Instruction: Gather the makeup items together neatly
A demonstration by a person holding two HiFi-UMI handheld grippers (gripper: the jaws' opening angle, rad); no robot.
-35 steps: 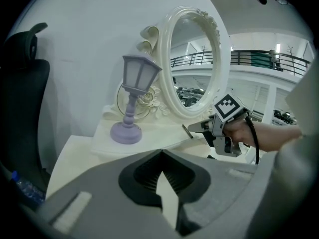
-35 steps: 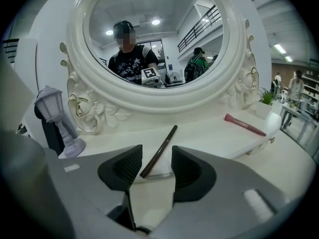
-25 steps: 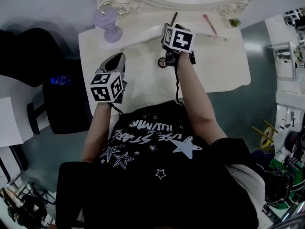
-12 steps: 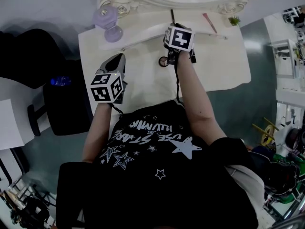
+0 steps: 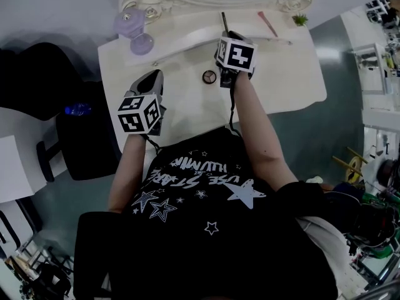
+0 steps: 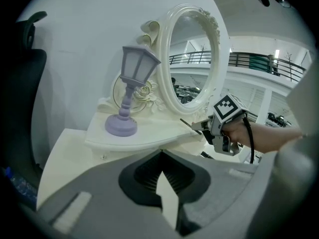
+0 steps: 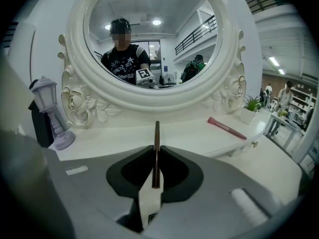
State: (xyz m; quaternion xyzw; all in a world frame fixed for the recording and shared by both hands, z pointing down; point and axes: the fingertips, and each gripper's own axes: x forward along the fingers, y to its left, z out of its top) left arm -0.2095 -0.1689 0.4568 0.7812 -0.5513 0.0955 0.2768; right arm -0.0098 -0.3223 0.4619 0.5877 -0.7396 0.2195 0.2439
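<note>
One thin dark-brown makeup pencil stands pinched in the right gripper. Its jaws have just been closing and now clamp the pencil, whose tip juts forward over the raised shelf. One slim pink makeup stick lies on that shelf, well to the right of the pencil. One small round dark-rimmed compact sits on the lower top of the white dressing table, just beside the right gripper. The left gripper hangs over the table's left part, its jaws pressed together with nothing between them. Behind the shelf stand one oval mirror in an ornate white frame, one lilac lantern-shaped lamp at the left and one small green potted plant at the right.
</note>
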